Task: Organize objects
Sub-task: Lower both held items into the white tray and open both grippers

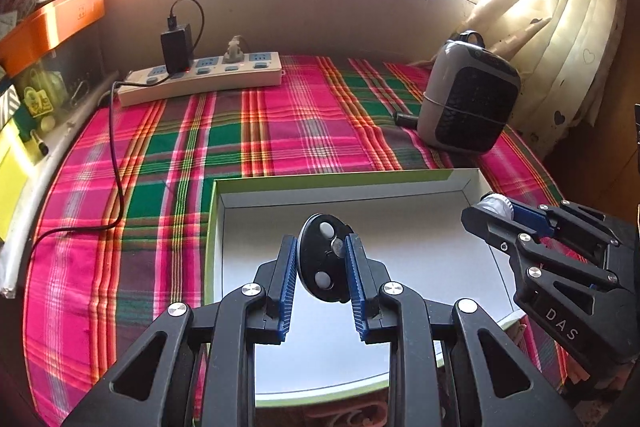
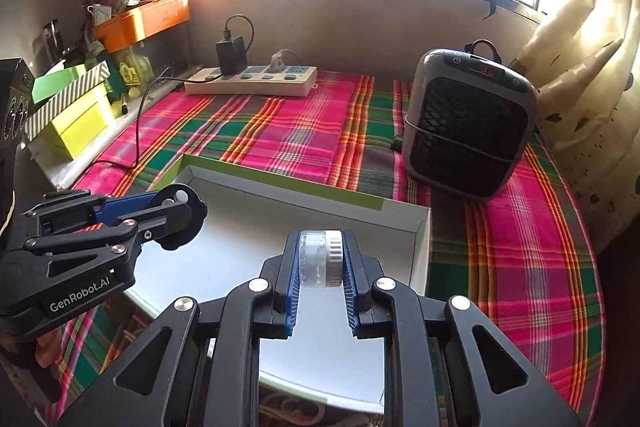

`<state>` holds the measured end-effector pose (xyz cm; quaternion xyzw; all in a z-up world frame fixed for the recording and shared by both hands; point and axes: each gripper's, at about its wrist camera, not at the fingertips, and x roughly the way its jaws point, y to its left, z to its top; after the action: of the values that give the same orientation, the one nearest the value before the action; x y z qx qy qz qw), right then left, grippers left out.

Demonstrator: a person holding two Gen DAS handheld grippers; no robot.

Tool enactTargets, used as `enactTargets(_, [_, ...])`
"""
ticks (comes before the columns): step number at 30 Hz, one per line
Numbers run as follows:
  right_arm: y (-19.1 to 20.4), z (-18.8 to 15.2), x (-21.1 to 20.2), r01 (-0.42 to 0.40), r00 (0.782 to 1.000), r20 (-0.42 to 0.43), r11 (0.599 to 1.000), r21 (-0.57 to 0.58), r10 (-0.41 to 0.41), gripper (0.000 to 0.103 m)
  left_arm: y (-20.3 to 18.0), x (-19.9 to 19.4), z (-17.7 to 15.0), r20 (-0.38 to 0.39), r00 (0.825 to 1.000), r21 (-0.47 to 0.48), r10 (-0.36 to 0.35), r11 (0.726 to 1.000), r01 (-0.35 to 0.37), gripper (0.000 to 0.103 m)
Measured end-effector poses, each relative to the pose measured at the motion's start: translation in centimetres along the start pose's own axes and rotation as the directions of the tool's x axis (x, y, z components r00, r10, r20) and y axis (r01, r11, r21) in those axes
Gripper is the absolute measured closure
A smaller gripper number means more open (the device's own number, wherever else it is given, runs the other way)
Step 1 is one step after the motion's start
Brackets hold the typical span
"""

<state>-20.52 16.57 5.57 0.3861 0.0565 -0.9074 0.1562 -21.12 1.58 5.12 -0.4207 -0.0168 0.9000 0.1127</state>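
Holding both items over the open tray (image 1: 472, 183), I judge the step to be delivery. My left gripper (image 1: 322, 267) pinches a flat black disc (image 1: 320, 263) edge-on between ribbed blue pads; the disc is matte, round, with two pale inserts. My right gripper (image 2: 320, 259) clamps a small capped jar (image 2: 322, 259), clear-bodied with a ridged white lid, lying sideways. The tray below is shallow white card with a green rim, and it looks bare. Next move, in my judgement: lower each item to the floor, then release, keeping them apart. Beyond lie a plaid cloth (image 1: 280, 119), a power strip (image 1: 208, 77) and a heater (image 2: 468, 127).
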Motion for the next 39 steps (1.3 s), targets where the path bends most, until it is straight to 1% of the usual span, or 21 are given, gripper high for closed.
enactTargets(4, [-0.7, 0.5, 2.2, 0.008, 0.999, -0.048, 1.0, 0.013, -0.007, 0.083, 0.3, 1.4, 0.6, -0.012, 1.0, 0.005, 0.019, 1.0, -0.019, 0.081])
enactTargets(10, [-1.3, 0.7, 4.0, 0.015, 0.996, -0.083, 1.0, 0.003, -0.015, 0.083, 0.8, 3.1, 1.1, -0.037, 0.999, -0.011, 0.017, 1.0, -0.017, 0.081])
enactTargets(20, [-1.1, 0.9, 5.4, 0.022, 0.993, -0.111, 1.0, -0.018, -0.024, 0.083, 0.9, 4.7, 1.1, -0.066, 0.997, -0.008, 0.03, 0.999, -0.031, 0.08])
enactTargets(28, [-1.1, 1.0, 6.3, 0.023, 0.992, -0.126, 0.999, -0.027, -0.026, 0.083, 1.0, 4.8, 1.0, -0.058, 0.998, -0.009, 0.026, 1.0, -0.027, 0.08])
enactTargets(33, [-0.9, 0.9, 6.5, 0.022, 0.991, -0.134, 0.999, -0.032, -0.026, 0.083, 1.1, 4.9, 1.0, -0.062, 0.998, -0.005, 0.029, 1.0, -0.03, 0.075])
enactTargets(35, [-1.0, 0.9, 6.6, 0.022, 0.99, -0.138, 0.999, -0.033, -0.026, 0.083, 1.3, 5.1, 0.9, -0.067, 0.997, -0.007, 0.031, 0.999, -0.031, 0.072])
enactTargets(39, [-1.0, 0.9, 6.8, 0.032, 0.989, -0.146, 0.999, -0.034, -0.037, 0.083, 1.1, 5.1, 0.9, -0.07, 0.997, 0.0, 0.037, 0.999, -0.037, 0.071])
